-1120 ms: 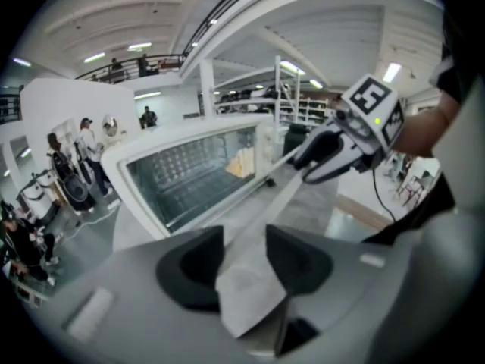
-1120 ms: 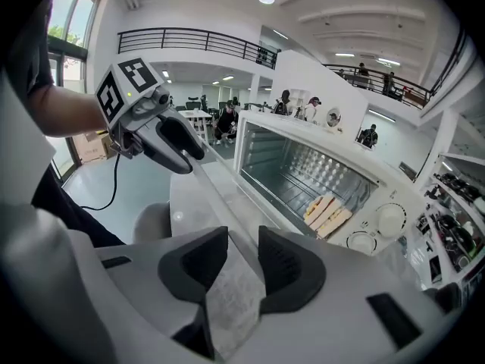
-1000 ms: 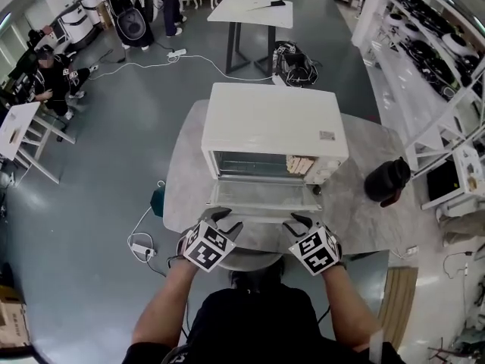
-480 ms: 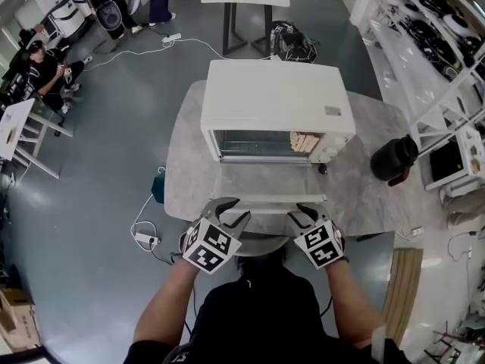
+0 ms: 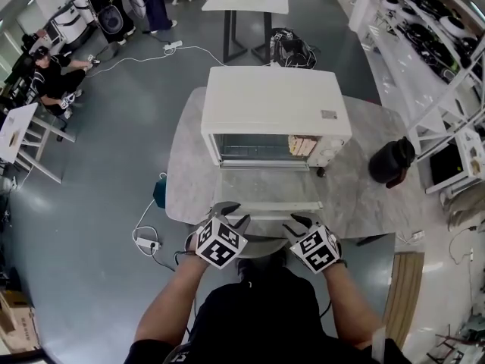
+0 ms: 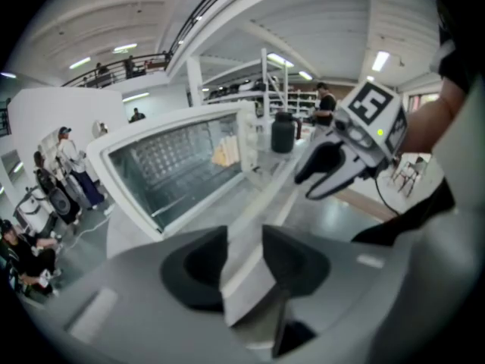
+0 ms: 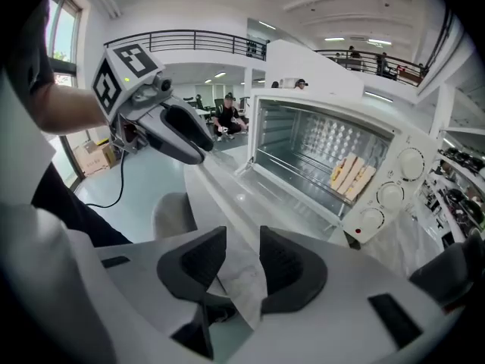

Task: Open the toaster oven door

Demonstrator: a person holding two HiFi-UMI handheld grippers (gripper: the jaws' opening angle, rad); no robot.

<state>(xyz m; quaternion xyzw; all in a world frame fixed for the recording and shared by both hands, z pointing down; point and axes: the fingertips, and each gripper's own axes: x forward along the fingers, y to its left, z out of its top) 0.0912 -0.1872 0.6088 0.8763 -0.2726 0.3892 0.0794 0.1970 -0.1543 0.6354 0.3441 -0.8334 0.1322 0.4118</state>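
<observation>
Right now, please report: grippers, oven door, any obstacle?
Left gripper open, jaws just narrowed, door handle between them. Right gripper open, jaws just widened, same handle. Toaster oven door down flat. Nothing blocking.

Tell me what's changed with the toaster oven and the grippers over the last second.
The toaster oven door swung further down toward the person and now lies about flat. Both grippers came down with its front edge, which lies between each pair of jaws. Jaws of the left gripper have just been closing, those of the right gripper opening. The oven body, bread and black jug stayed put.
</observation>
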